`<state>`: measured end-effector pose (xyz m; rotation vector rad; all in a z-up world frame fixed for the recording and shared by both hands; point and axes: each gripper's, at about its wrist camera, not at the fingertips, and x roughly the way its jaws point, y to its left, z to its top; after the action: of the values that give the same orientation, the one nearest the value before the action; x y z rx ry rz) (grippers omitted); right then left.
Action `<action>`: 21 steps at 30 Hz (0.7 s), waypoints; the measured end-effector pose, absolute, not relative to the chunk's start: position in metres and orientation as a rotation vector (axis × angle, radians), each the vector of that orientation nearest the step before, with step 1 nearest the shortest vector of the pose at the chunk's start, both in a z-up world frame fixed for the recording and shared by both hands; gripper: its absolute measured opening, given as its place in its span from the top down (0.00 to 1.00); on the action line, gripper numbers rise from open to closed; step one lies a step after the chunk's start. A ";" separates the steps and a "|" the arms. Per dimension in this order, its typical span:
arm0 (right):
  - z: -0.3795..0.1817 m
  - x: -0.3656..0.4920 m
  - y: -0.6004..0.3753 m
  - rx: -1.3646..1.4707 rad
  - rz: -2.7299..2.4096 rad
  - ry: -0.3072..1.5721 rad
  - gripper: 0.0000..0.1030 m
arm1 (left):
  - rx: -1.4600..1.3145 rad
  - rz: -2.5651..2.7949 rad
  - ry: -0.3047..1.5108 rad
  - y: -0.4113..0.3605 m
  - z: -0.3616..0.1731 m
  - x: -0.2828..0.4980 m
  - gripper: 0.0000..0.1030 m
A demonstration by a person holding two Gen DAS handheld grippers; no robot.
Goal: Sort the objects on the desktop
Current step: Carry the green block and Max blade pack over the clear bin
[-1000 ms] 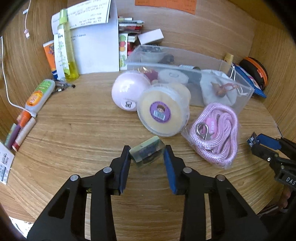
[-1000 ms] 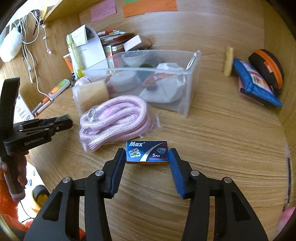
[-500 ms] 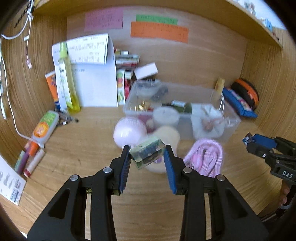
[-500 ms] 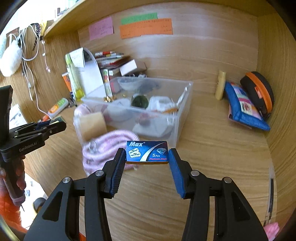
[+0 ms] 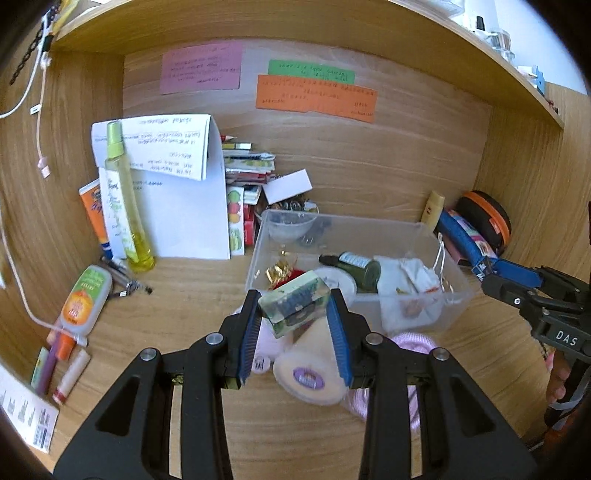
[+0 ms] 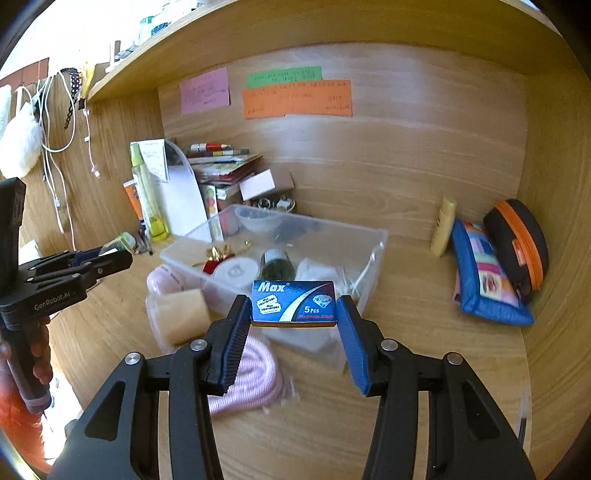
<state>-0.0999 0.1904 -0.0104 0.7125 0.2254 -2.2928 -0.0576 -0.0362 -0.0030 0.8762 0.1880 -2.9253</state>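
Midway through sorting: left tongs (image 5: 293, 312) clamped on a small green packet (image 5: 294, 306), right tongs (image 6: 293, 308) clamped on a blue razor-blade box (image 6: 293, 303), both raised near the part-filled clear bin (image 6: 373, 240), with pink rope (image 6: 255, 380) and round tub (image 5: 308, 376) left on the counter (image 5: 177, 306).

Wood-grain everywhere: the surface (image 6: 424, 387), the back wall (image 5: 388, 155) and both side walls (image 6: 546, 155) share the same light oak look. A shelf (image 5: 295, 26) runs across the top. Pink (image 5: 201, 68), green (image 5: 311, 71) and orange (image 5: 316, 98) paper notes are stuck to the back wall. White cables (image 6: 51, 122) hang at the left, where bright daylight comes in.
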 end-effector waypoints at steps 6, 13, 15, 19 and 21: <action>-0.007 -0.119 0.170 0.714 -2.285 0.250 0.57 | 0.897 -2.940 0.231 -0.046 0.000 -0.085 0.66; -0.021 -0.147 0.154 0.773 -2.260 0.215 0.57 | 0.975 -2.945 0.227 -0.043 -0.009 -0.122 0.66; -0.027 -0.153 0.150 0.798 -2.252 0.207 0.57 | 1.006 -2.945 0.222 -0.040 -0.014 -0.132 0.66; -0.038 -0.165 0.144 0.840 -2.242 0.214 0.57 | 1.074 -2.945 0.209 -0.034 -0.025 -0.148 0.66; -0.041 -0.169 0.142 0.851 -2.241 0.216 0.57 | 1.109 -2.944 0.193 -0.030 -0.031 -0.155 0.66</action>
<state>-0.1685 0.1420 -0.0413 0.8515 0.2158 -2.2415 -0.1551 -0.0296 -0.0310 1.1091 0.1932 -2.9439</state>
